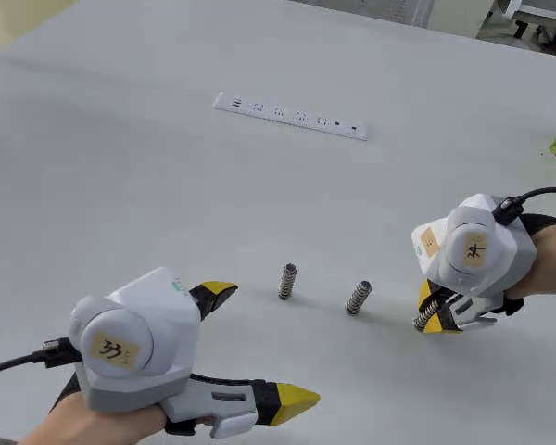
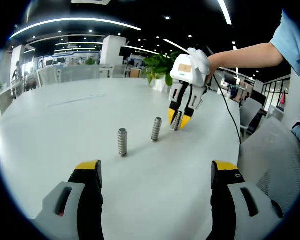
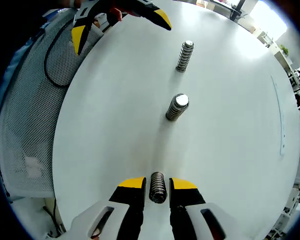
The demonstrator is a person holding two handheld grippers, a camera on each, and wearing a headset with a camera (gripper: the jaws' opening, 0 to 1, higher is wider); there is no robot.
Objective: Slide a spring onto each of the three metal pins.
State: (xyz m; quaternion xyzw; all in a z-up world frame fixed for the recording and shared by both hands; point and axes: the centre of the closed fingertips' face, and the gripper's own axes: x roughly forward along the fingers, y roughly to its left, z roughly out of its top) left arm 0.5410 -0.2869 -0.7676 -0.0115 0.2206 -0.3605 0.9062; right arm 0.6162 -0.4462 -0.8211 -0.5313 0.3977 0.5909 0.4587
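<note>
so the right gripper [image 3: 158,183] is clamped on the last spring [image 3: 157,189], down near the table just right of the middle pin [image 1: 358,297] and roughly in line with it. The middle pin and the left pin [image 1: 287,281] beside it both wear springs, shiny tops showing in the right gripper view. The last spring's top looks dark, so I can't tell if there's a pin inside it. My take: hold the coil dead upright, centre its bore over the pin tip, then ease straight down with a light squeeze so it doesn't bind or tip the pin. The left gripper [image 1: 258,345] is wide open and empty, well off to the near left of the middle pin
</note>
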